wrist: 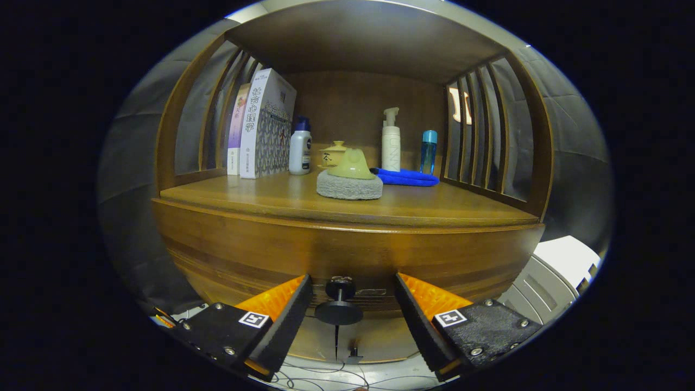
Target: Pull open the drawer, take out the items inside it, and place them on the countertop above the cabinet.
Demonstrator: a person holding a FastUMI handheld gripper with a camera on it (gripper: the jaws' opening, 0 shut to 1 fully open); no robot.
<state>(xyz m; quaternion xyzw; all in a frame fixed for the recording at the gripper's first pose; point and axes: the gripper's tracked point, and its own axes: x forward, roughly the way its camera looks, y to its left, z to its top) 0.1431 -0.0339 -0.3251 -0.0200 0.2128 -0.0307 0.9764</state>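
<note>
A wooden cabinet faces me, its drawer front closed flush below the countertop. A dark round knob sticks out of the drawer, right between my fingers. My gripper is open, one finger on each side of the knob, not touching it. On the countertop rest a grey round scrubbing pad with a yellow-green handle and a folded blue cloth behind it. The drawer's contents are hidden.
At the back of the shelf stand books, a white bottle with a blue cap, a small yellow lidded pot, a white pump bottle and a blue bottle. Slatted wooden sides flank the shelf. A white object sits to the right.
</note>
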